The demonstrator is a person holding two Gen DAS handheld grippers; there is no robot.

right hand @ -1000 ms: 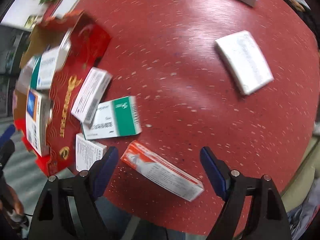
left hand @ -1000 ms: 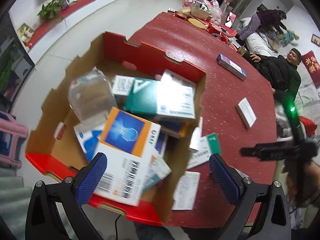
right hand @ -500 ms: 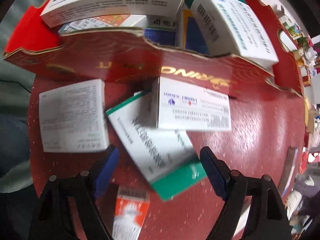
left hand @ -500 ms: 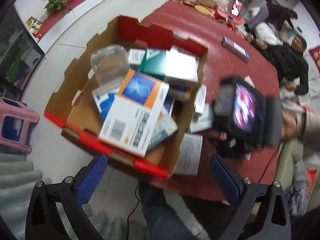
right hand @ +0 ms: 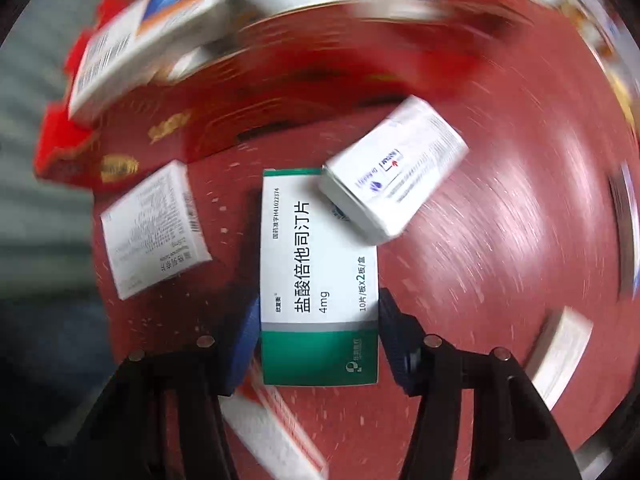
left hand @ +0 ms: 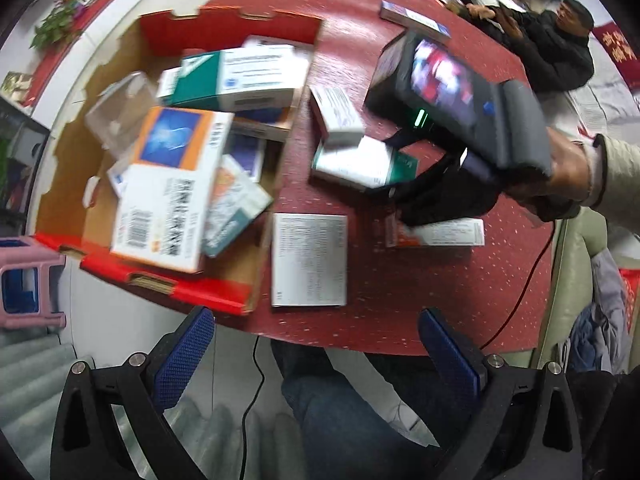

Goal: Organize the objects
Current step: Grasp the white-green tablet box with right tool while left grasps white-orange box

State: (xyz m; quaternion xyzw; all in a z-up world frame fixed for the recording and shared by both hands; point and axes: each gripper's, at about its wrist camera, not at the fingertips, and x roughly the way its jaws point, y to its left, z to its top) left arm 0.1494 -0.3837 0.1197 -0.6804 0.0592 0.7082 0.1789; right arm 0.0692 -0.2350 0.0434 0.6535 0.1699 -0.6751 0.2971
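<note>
On the left we see the red-edged cardboard box (left hand: 160, 40) at the edge of the red surface (left hand: 400, 280), heaped with medicine cartons, an orange-and-blue carton (left hand: 168, 184) lying on top. Our left gripper (left hand: 316, 356) hangs over the near edge with its jaws spread and nothing between them. Just right of the box a white carton (left hand: 309, 259) lies flat. Further right, our right gripper (right hand: 318, 344) has just been closing its jaws, and they now pinch the green-and-white carton (right hand: 318, 276) by its long sides. A smaller white carton (right hand: 394, 172) leans tilted on that carton's far end. To the right, a red-and-white carton (left hand: 436, 233) lies partly under the right gripper.
</note>
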